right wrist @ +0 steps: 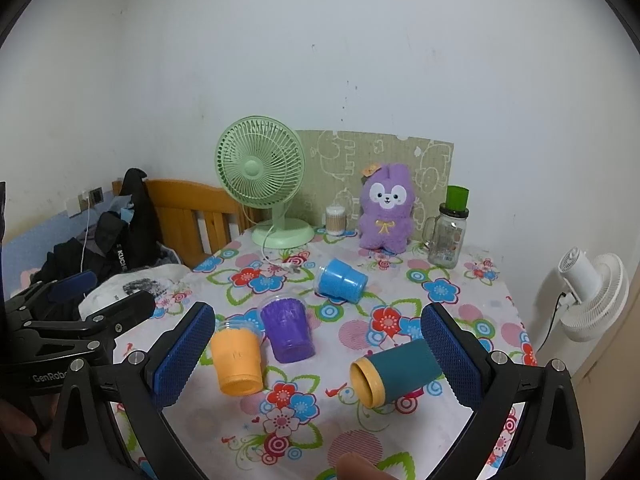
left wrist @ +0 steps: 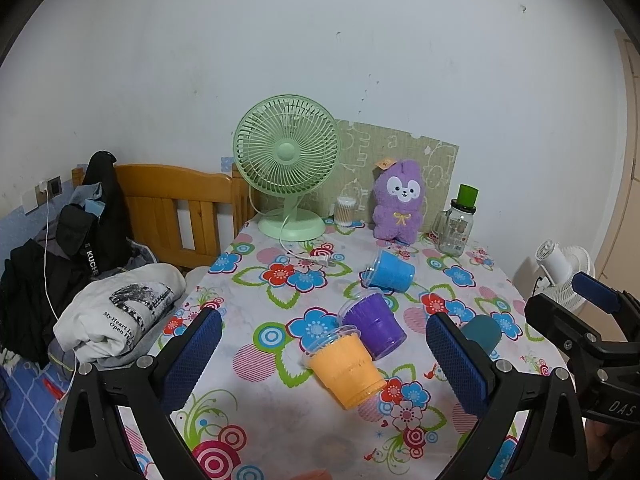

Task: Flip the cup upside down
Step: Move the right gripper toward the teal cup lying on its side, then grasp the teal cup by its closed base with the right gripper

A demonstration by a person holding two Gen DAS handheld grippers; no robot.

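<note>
Several cups lie on their sides on the flowered tablecloth (left wrist: 248, 292). An orange cup (left wrist: 346, 368) (right wrist: 236, 360) and a purple cup (left wrist: 374, 326) (right wrist: 288, 330) lie side by side. A blue cup (left wrist: 390, 270) (right wrist: 342, 280) lies farther back. A teal cup with an orange rim (right wrist: 396, 370) lies nearer the right; in the left wrist view only its base (left wrist: 482, 332) shows. My left gripper (left wrist: 322, 356) is open, above the table's near edge, in front of the orange cup. My right gripper (right wrist: 318, 354) is open; the teal cup lies beside its right finger (right wrist: 450, 354).
At the back stand a green desk fan (left wrist: 286, 160), its loose plug (left wrist: 322, 260), a cotton swab jar (left wrist: 346, 211), a purple plush toy (left wrist: 398, 200) and a glass jar with a green lid (left wrist: 458, 224). A bed with clothes (left wrist: 116, 316) is left. A white fan (right wrist: 592, 296) stands right.
</note>
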